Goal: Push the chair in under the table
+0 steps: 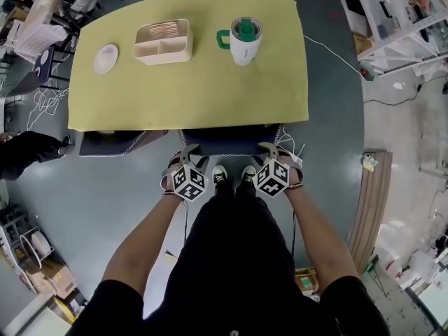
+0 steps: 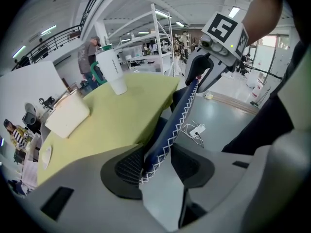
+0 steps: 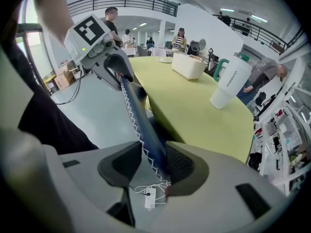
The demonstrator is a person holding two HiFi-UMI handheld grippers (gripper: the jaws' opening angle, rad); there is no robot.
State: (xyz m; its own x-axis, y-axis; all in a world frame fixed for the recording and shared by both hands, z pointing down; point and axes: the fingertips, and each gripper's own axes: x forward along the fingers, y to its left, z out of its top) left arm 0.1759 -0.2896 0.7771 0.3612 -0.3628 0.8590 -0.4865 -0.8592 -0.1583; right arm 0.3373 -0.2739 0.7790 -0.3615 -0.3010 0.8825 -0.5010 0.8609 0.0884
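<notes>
The dark blue chair back with white stitching stands right at the near edge of the yellow-green table, its seat hidden under the top. My left gripper straddles the left end of the back's top edge. In the left gripper view the edge leans on one pad, with a sliver of gap at the other, so my left gripper is open. My right gripper sits at the right end. In the right gripper view both pads of my right gripper press on the back.
A white tumbler with a green handle, a cream divided tray and a small white plate stand on the table. A second chair is tucked in at the left. A white adapter with its cable lies on the floor.
</notes>
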